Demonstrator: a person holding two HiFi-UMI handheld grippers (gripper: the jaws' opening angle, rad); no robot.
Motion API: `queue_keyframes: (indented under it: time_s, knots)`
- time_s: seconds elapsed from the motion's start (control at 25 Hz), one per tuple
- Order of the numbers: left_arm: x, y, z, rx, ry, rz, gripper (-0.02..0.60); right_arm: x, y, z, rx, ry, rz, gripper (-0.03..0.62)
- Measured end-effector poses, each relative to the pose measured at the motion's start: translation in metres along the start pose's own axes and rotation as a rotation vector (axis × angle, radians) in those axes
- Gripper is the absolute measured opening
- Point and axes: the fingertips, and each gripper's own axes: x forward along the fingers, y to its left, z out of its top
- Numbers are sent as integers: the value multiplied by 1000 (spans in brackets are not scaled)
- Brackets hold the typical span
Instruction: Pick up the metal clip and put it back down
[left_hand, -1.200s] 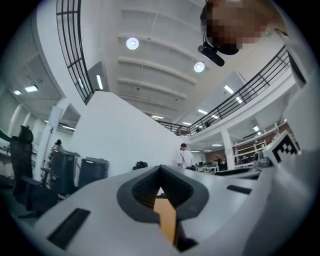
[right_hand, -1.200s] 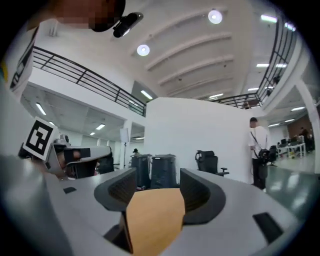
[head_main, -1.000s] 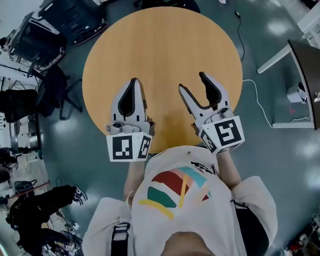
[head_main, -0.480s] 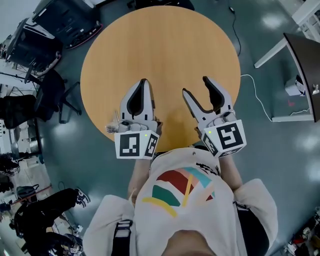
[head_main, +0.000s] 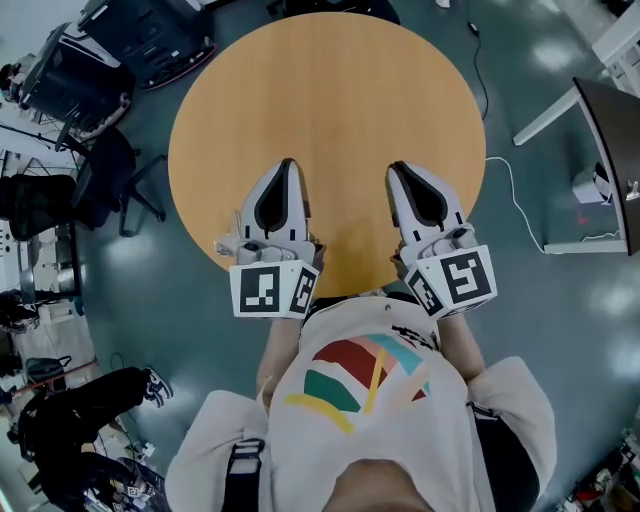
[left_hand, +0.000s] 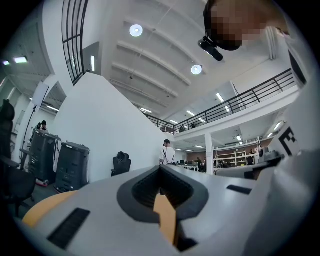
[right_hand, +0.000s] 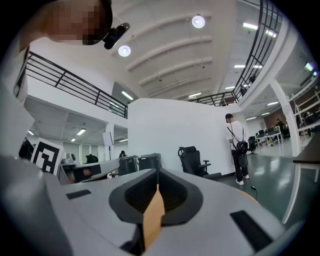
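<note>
The metal clip is not visible in any view. The bare part of the round wooden table (head_main: 330, 90) ahead of both tools shows nothing on it, and neither gripper view shows a clip. If it is present, it lies under a gripper body or outside the frame. You therefore cannot fix its direction from the jaws, its long axis, or which hand is nearer. Locate it before you commit either hand.

Left gripper (head_main: 287, 165): jaws clenched together, nothing between them. Only a sliver of tabletop shows through the opening behind the tips.

Right gripper (head_main: 398, 170): jaws closing, tips all but meeting, nothing between them.

Pose: both grippers lie low over the near part of the table, side by side and apart. They point away from your torso (head_main: 360, 400) and each angles slightly inward. The left marker cube (head_main: 268, 290) and the right marker cube (head_main: 458, 280) sit at the table's near edge.

Judgement: the pick-up is not under way, and whichever hand you use must first spread its jaws.
</note>
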Motion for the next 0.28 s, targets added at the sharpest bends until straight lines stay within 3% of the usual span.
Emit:
queue_keyframes:
  time_s: [0.04,0.28]
  knots:
    - [-1,2,1,0,-2,1,43,1,1,2,2,-4,-8,15]
    - [-13,12,3,-3,-6,15,43,1,12,-1,-16,5,-10,14]
